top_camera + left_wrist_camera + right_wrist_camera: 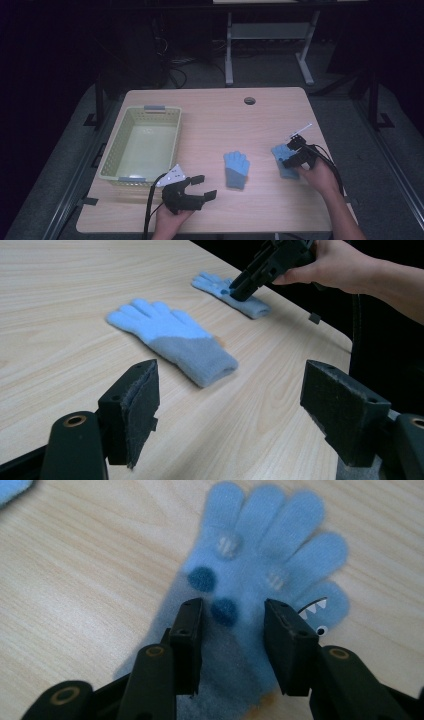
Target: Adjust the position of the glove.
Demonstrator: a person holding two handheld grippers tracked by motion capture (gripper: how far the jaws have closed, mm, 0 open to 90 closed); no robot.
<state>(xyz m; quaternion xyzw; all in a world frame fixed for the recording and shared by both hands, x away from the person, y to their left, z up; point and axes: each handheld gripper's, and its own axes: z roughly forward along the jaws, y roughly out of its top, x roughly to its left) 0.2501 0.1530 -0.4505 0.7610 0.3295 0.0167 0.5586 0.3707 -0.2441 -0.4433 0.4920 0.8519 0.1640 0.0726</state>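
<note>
Two blue gloves are laid flat on the wooden desk (215, 115). The right-hand glove (283, 161) is found near the desk's right edge, with its fingers pointing toward the far edge. In the right gripper view this glove (260, 555) is seen with dark blue dots, pale patches and a small toothed face on its thumb. The right gripper (295, 152) is held over this glove by the person's right hand (317, 175), pointing steeply down. Its jaws are set partly apart astride the palm of the glove, one on each side of a dark dot; whether the pads already press on the knit cannot be told, and nothing is seen lifted.

The other glove (236, 169), blue with a grey cuff, is laid near the middle of the desk, toward the near edge, well apart from the first one. In the left gripper view the same glove (172, 340) is seen just ahead of the jaws.

The left gripper (200, 187) is held by the left hand (170, 220) close to the near edge, left of the middle glove. Its jaws are spread wide and nothing is held between them.

A pale yellow basket (120, 145) is placed by the left edge of the desk.
</note>
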